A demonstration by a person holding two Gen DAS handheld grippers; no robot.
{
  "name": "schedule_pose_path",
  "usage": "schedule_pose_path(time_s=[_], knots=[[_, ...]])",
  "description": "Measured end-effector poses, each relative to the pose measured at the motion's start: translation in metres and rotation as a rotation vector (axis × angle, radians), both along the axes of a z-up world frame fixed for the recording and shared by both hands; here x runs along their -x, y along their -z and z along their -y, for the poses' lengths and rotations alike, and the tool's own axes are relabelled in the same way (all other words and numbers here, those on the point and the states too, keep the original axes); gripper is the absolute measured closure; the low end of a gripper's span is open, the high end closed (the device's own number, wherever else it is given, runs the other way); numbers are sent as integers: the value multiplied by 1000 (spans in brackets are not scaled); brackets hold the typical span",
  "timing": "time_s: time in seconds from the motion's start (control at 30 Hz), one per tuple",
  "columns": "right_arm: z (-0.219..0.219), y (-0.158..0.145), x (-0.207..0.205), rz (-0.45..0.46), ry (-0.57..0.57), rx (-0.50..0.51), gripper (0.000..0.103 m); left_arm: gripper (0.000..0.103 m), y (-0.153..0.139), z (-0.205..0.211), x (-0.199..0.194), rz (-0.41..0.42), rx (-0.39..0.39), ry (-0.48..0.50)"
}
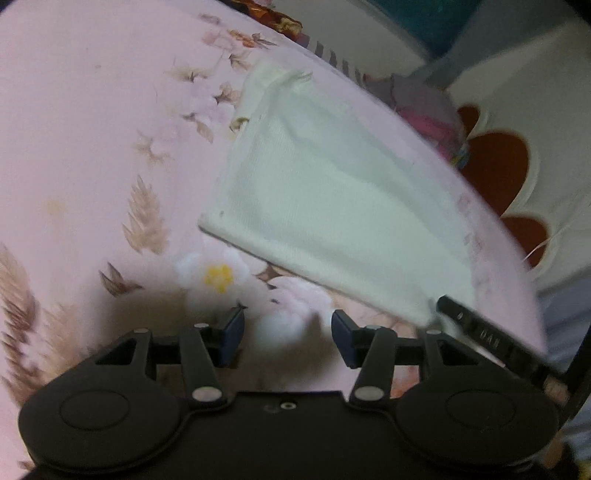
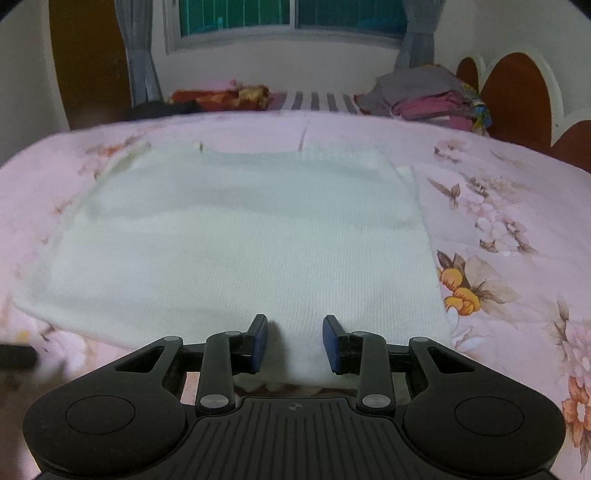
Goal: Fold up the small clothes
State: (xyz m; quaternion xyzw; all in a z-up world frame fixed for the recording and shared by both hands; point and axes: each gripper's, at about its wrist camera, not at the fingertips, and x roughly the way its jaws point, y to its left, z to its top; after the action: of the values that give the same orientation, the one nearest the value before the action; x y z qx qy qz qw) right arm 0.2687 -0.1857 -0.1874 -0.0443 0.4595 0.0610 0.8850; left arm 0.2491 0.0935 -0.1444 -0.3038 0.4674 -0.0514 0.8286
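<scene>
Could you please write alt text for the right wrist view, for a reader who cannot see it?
A white knitted garment lies flat on a pink floral bedsheet, its near edge between the parted blue pads of the right gripper, which do not press on it. Behind are a stack of folded clothes and a curtained window.

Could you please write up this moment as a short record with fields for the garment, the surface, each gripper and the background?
garment: white knit garment, lying flat
surface: pink floral bedsheet
left gripper: open, over the sheet beside the garment, nothing between the pads
right gripper: jaws apart at the garment's near edge, cloth between them; grip unclear
background: stacked clothes at the bed's far side, window
</scene>
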Motion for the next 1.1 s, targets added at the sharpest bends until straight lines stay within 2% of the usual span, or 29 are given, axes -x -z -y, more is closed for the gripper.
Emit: schedule_pose_path(time_s=[0.13, 0.23, 0.43, 0.57, 0.63, 0.7, 0.77, 0.87, 1.0, 1.1], knots=[[-9, -16, 6, 41, -18, -37, 70, 52, 16, -11, -7, 23, 140, -91], [-19, -20, 0, 44, -43, -59, 70, 52, 26, -13, -17, 50, 215, -142], [-31, -11, -30, 33, -62, -113, 70, 52, 38, -11, -41, 118, 280, -243], [-37, -3, -52, 34, -79, -118, 70, 52, 41, -6, -55, 163, 276, -289], [-44, 1, -65, 39, -95, -108, 70, 56, 40, -5, -57, 182, 265, -302], [-48, 5, -76, 50, -108, -108, 70, 64, 42, -5, -59, 194, 263, -326], [-52, 10, -85, 54, -116, -107, 70, 80, 45, -8, -57, 198, 268, -356], [-58, 31, -92, 9, -129, -61, 70, 92, 50, -14, -56, 190, 289, -403], [-62, 40, -86, 35, -173, -15, 71, 94, 47, -18, -52, 203, 277, -429], [-58, 44, -87, 37, -166, -35, 71, 95, 42, -17, -49, 214, 246, -441]])
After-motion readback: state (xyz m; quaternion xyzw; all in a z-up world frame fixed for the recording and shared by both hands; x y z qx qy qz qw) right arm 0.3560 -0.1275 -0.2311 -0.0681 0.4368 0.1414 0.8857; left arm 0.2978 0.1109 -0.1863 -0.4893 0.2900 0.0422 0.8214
